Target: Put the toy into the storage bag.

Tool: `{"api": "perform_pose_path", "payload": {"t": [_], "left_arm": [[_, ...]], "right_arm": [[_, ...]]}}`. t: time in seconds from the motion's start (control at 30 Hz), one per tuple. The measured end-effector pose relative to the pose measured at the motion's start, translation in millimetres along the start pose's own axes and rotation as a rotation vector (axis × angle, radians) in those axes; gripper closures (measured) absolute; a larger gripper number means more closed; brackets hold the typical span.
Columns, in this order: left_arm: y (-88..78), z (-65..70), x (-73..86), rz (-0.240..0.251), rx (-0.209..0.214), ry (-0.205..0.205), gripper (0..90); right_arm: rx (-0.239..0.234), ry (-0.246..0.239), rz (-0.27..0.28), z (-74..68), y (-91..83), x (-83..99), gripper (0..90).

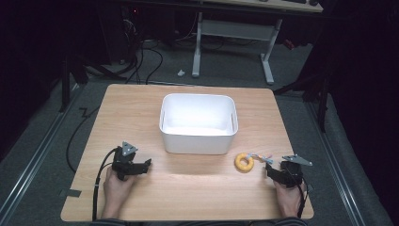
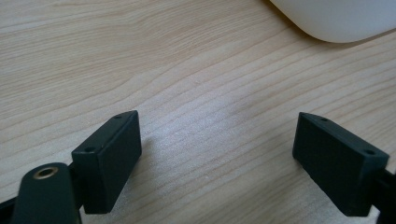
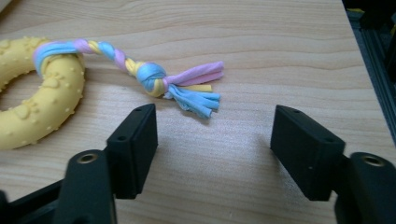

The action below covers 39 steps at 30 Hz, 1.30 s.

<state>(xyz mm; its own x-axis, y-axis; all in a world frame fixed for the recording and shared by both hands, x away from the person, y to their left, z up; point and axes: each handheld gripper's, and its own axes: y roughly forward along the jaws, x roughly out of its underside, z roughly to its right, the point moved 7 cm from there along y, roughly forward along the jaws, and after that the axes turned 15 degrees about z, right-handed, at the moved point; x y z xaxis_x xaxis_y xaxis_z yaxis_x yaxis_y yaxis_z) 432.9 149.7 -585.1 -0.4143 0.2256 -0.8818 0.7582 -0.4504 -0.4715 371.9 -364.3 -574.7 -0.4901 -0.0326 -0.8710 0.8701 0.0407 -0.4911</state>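
Note:
A yellow knobbly ring toy (image 1: 244,162) lies on the wooden table, right of centre near the front, with a braided pink, blue and yellow rope tail (image 1: 262,157) pointing right. The right gripper view shows the ring (image 3: 35,93) at the left and the knotted tassel (image 3: 187,86) just beyond my jaws. My right gripper (image 1: 269,170) stands open a little short of the tail, nothing between its fingers. My left gripper (image 1: 148,164) rests open at the front left over bare wood. A white bin (image 1: 198,123) sits mid-table, empty inside.
The bin's rounded corner (image 2: 336,21) shows at the top right of the left gripper view. The table's right edge (image 3: 359,51) runs close beside the right gripper. Beyond the table are a white desk frame (image 1: 233,35) and cables on the floor.

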Motion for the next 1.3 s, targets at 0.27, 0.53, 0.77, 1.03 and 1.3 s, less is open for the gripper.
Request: {"api": "perform_pose_path", "payload": {"t": [0.27, 0.53, 0.77, 1.03, 1.3], "left_arm": [[0.1, 0.1, 0.0, 0.000, -0.003, 0.001, 15.8], [0.4, 0.2, -0.2, 0.000, -0.006, 0.003, 15.9], [1.2, 0.9, -0.7, -0.001, -0.004, 0.001, 15.8], [2.1, 1.3, -1.1, -0.001, -0.001, 0.004, 15.7], [2.1, 1.4, -1.0, -0.001, -0.003, 0.003, 15.7]], "right_arm": [[-0.038, -0.007, 0.016, -7.8, -16.9, -6.4, 39.2], [-0.087, -0.006, 0.021, -12.9, -30.0, -11.9, 43.6], [-0.131, -0.018, 0.023, -18.9, -38.2, -19.7, 44.8], [-0.179, -0.050, 0.007, -35.8, -38.4, -31.4, 45.2], [-0.230, -0.083, -0.003, -59.6, -29.3, -40.2, 47.6]]}}
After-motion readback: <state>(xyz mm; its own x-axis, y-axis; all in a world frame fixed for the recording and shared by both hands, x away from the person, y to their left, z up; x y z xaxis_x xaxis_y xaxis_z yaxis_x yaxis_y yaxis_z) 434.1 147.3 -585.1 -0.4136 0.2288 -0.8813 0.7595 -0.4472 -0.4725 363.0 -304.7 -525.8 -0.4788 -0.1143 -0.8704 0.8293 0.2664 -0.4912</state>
